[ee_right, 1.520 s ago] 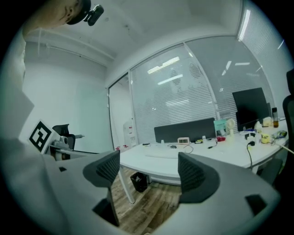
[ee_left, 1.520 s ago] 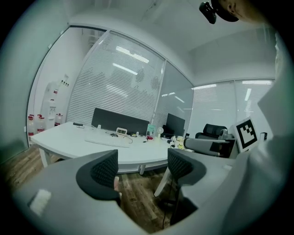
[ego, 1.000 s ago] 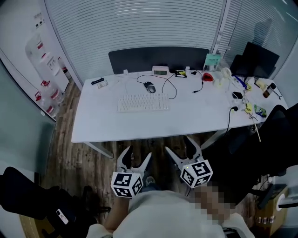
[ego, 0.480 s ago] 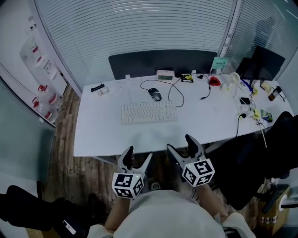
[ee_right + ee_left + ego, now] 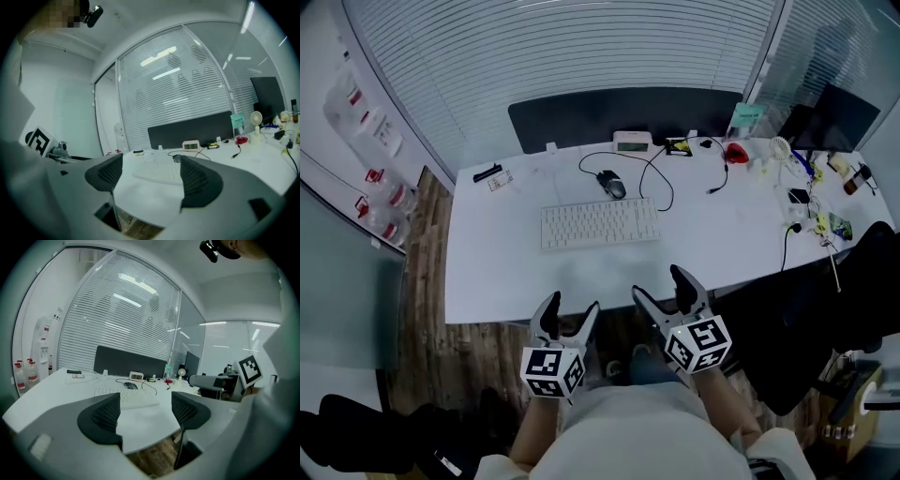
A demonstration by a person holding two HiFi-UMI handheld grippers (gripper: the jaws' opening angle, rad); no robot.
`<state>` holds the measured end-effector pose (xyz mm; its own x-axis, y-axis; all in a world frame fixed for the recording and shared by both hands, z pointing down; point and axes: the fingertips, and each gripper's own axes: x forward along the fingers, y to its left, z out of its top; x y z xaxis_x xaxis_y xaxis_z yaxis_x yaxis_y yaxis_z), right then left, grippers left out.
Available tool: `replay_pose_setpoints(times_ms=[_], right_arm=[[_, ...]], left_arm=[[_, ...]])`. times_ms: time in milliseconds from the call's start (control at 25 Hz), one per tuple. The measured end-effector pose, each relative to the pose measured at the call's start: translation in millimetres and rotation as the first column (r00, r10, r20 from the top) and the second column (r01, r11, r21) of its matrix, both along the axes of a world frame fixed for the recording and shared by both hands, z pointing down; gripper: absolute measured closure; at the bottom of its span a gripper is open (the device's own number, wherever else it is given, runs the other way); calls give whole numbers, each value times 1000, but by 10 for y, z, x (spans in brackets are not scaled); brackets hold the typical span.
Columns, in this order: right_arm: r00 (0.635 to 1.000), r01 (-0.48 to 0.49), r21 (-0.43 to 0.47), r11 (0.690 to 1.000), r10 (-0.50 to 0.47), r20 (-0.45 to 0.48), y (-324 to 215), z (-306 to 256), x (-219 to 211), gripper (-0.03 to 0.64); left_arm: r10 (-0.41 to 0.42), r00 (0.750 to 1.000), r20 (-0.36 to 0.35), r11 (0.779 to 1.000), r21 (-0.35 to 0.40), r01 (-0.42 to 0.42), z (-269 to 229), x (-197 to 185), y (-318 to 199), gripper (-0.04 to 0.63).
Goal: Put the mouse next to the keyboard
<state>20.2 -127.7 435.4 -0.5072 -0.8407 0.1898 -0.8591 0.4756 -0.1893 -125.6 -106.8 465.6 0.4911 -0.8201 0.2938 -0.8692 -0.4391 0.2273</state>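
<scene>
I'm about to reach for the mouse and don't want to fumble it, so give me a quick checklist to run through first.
1. Left gripper jaws apart, nothing between them: ok.
2. Right gripper jaws apart, nothing between them: ok.
3. Mouse in plain view, nothing on it: ok.
4. Bare table right of the keyboard to set the mouse on: ok.
5. Cable slack enough for the move: cannot tell; it loops right of the mouse.
6. Grippers close to the mouse: not ok; both hang at the table's near edge, with the keyboard in between.

The mouse [image 5: 613, 186] lies just behind the keyboard [image 5: 600, 223].
</scene>
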Motion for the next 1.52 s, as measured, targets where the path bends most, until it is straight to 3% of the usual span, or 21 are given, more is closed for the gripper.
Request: replay_pose_setpoints(times_ms=[440,960,1520], right_arm=[[999,25,-1,1000,-25,-23,-630,66,14,245],[989,118,-26,993,-120,-92,-1712,240,-76,247],[947,170,-162,972,-206,-247,-2847,986,-243,245]], left_arm=[[-33,999,14,999,-13,33,94,8,-559,265],[-116,993,-4,993,-19,116,44,53,-1368,265],[-181,983,-11,981,-77,179,194,67,-1890,265]])
